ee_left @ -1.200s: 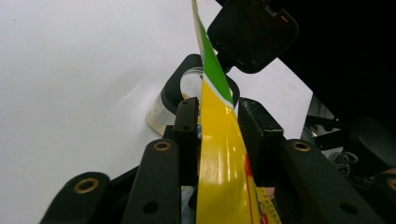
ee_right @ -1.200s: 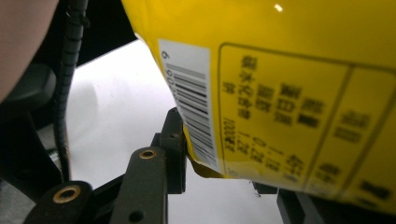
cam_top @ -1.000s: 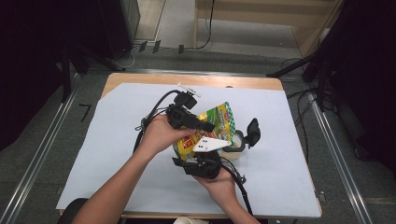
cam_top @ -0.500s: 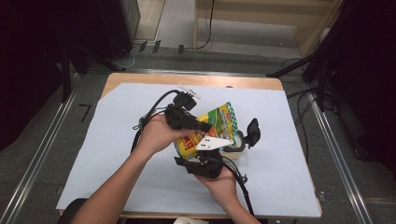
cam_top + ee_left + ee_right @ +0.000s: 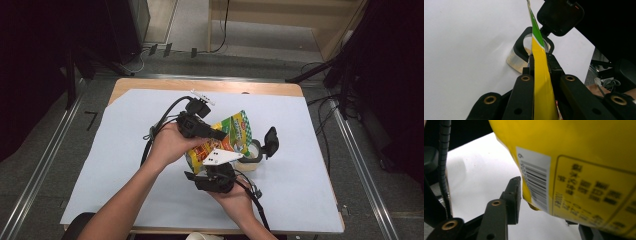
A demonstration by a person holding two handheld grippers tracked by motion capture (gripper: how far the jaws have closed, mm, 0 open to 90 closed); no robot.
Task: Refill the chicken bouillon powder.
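**Bag mouth over jar: tilt runs toward 3 o'clock**

Left gripper [image 5: 212,134]: your left hand [image 5: 170,145] has it at table centre. Its jaws are clamped flat on the upper edge of the bag [image 5: 225,137]. In the left gripper view the bag [image 5: 541,75] runs edge-on as a thin yellow-green strip straight up between the two jaws, no gap either side. Firm pinch.

Bag: yellow and green snack pouch, held off the table between both grippers. Long axis slants from about 7 o'clock, low end near your right hand, up to about 1 o'clock. Its far corner hangs toward the jar.

Right gripper [image 5: 212,175]: below the bag, at 6 o'clock from it. In the right gripper view the near jaw stands just beside the barcode panel of the bag [image 5: 579,165]; the opposite jaw is mostly hidden behind the pouch at bottom right. The jaws stand wide with the bag's lower part between them; I can't tell whether they press it.

Jar [image 5: 250,155]: clear, black hinged lid [image 5: 271,141] standing open, some pale filling inside. It sits at 3 o'clock from the left gripper, just beside the bag's lower right edge. In the left gripper view the jar [image 5: 520,58] lies dead ahead past the jaw tips, the bag edge cutting across its mouth.

Judgement: you look set up to pour. What matters is keeping the bag's corner above the jar mouth; the left gripper is nearer and steers that.
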